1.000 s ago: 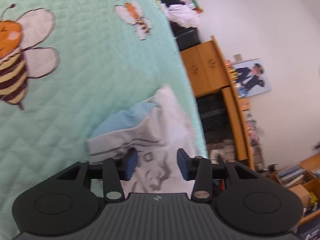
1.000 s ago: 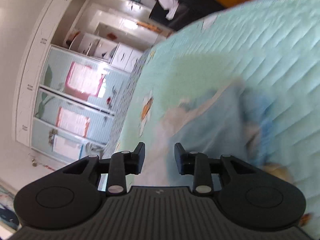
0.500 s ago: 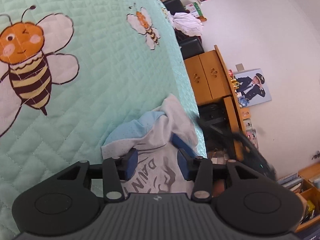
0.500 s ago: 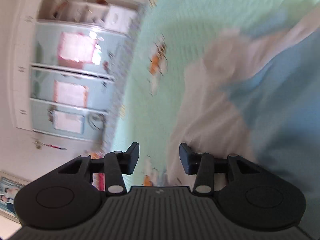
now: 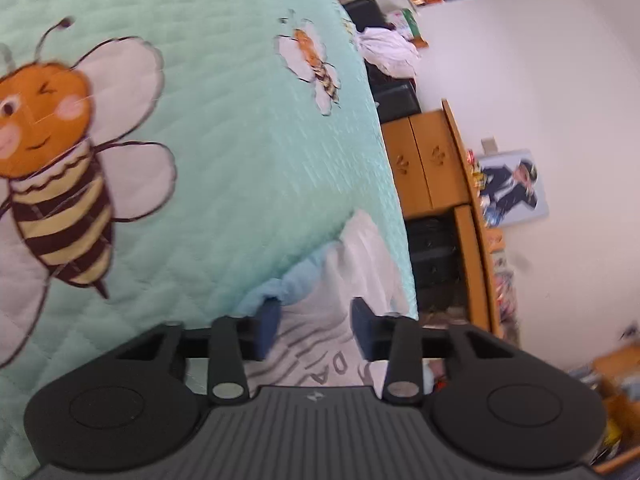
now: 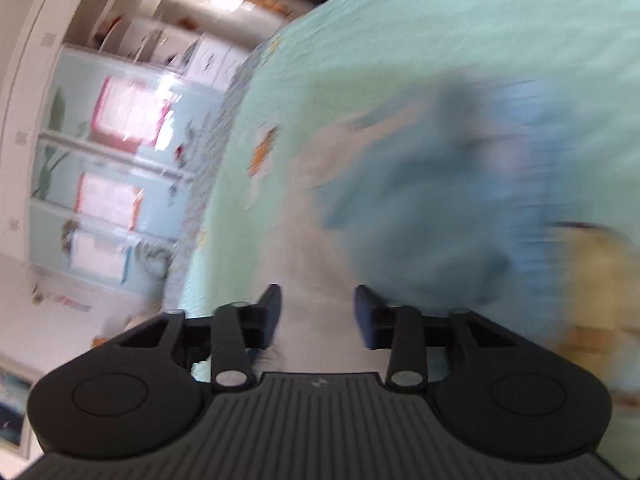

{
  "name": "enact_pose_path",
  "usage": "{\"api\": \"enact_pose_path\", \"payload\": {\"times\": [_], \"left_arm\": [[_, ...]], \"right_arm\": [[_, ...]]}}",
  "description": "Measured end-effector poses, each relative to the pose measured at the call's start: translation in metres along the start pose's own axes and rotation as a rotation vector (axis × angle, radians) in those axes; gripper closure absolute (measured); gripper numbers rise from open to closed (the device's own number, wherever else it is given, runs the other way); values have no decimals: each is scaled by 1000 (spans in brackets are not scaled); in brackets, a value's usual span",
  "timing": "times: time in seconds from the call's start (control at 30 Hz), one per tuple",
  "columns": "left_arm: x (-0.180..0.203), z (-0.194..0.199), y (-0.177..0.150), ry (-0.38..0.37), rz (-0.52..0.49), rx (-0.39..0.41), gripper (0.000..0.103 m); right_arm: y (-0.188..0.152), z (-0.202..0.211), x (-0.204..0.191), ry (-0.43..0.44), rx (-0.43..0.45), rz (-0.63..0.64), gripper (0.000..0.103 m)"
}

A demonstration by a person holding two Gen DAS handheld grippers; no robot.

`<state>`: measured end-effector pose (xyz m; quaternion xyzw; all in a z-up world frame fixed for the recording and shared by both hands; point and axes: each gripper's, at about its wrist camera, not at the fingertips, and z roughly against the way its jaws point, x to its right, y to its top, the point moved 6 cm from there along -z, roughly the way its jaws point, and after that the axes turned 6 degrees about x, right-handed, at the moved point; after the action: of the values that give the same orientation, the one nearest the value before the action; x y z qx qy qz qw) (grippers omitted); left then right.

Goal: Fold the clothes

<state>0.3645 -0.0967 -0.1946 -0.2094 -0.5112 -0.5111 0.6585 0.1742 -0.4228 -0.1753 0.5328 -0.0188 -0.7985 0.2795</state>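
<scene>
A: Where's my left tool (image 5: 314,326)?

B: Jaws apart, just been narrowing, the white shirt (image 5: 320,320) lying between and ahead of them, untouched.

A: And my right tool (image 6: 316,312)?

B: Also apart and narrowing, the garment (image 6: 420,220) blurred just ahead on the bed (image 6: 440,40).

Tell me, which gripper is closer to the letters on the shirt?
Left. The left gripper is right over the letters, shirt between its just-closing jaws. The right gripper, jaws closing too, has plain white shirt between them; no letters there.
</scene>
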Motion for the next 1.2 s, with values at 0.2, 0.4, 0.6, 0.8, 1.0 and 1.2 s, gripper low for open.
{"api": "enact_pose_path", "payload": {"times": [0.2,0.4,0.6,0.8,1.0,1.2], "left_arm": [[34,24,-9,-82,-65,47,51],[38,13,-32,39,-233,-44,51],[26,26,-31,10,-144,-5,51],[42,15,-33,5,-206,-20,48],[15,28,-16,41,-121,6,54],[72,-14,-23,-8,-292,-11,47]], "right_arm": [[-36,57,0,19,60,137,73],[-62,51,18,-132,4,311,100],[-70,93,-11,-83,40,427,57],[-38,63,-37,39,108,306,58],[-15,61,21,-104,111,105,76],[15,46,-24,54,186,105,55]]}}
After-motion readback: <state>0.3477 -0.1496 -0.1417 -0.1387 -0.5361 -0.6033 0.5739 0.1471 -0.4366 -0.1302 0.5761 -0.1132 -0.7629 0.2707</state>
